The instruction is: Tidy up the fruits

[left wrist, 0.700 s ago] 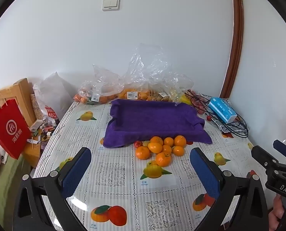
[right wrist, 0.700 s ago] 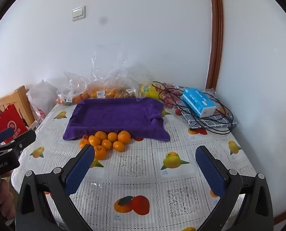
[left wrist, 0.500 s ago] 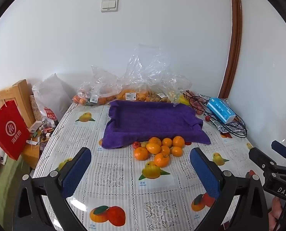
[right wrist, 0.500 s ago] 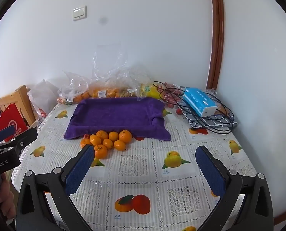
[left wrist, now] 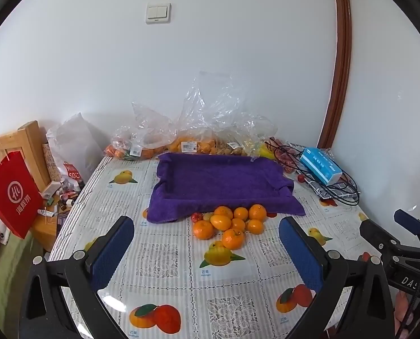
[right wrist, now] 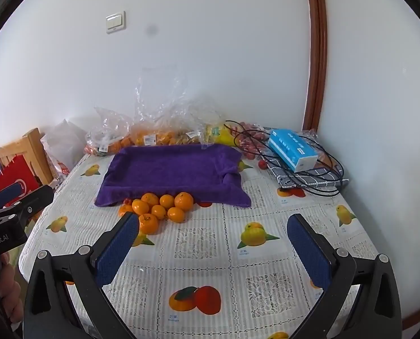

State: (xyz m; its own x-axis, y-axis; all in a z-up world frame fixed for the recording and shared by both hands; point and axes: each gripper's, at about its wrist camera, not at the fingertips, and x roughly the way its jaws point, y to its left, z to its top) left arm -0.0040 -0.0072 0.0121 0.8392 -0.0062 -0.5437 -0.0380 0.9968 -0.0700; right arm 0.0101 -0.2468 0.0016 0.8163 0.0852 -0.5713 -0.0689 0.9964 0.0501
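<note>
Change since earlier frame: both cameras had drawn slightly back from the counter (left wrist: 164,257); I saw the fruit smaller in view, and nothing on the counter had shifted.
Left claw (left wrist: 207,251): released, blue pads spread wide, empty, hovering above the counter's near half.
Right claw (right wrist: 214,247): released, pads wide apart, empty, hovering over the patterned cloth.
Oranges (left wrist: 232,223): I counted a loose cluster on the counter, touching one another, just beside the near edge of the purple towel (left wrist: 221,180).
Purple towel: lay draped over a tray shape, its hollow holding no fruit.
Bagged fruit (left wrist: 187,145): sat behind the towel, against the wall.
Blue box (right wrist: 292,149): rested on black cables to the right.
</note>
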